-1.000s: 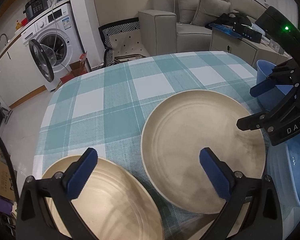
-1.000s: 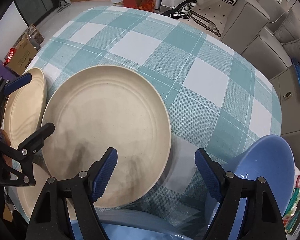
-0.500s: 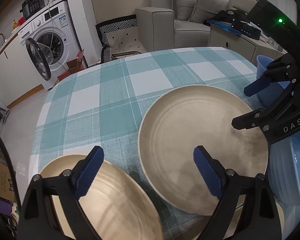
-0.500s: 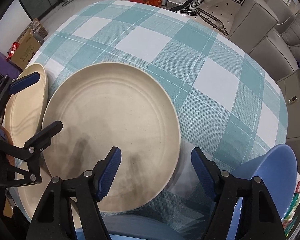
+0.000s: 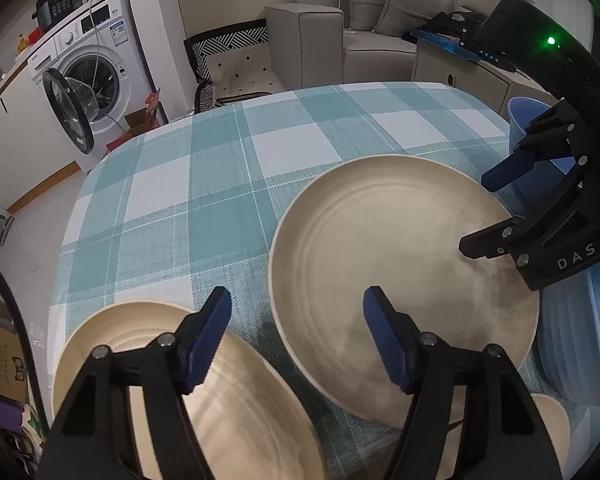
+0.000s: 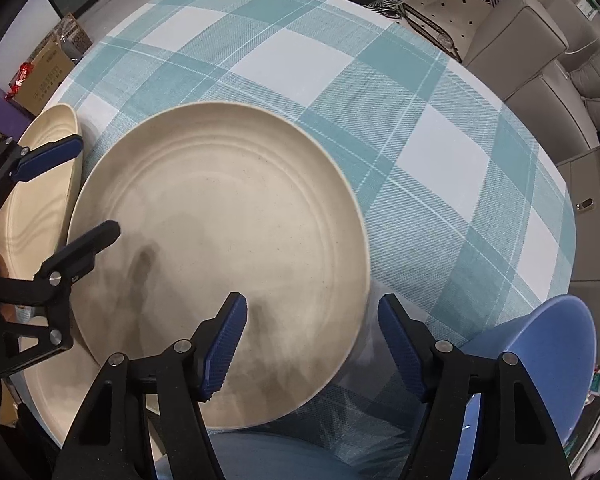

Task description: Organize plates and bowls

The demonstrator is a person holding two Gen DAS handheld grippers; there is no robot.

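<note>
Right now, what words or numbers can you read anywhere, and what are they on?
"DAS": white letters on the black body of the right gripper, seen from the left wrist view.
Cardboard box on the floor: printed characters, too blurred to read.
Washing machine: stickers and panel markings, too small to read.
Plates, bowls and tablecloth: no writing.

I see a large beige plate (image 6: 220, 248) lying flat on the checked cloth, faint rings on its face. A second beige plate (image 5: 240, 408) sits just left of it — tilted, I think. Blue bowls (image 6: 540, 344) sit right — one tipped.
</note>
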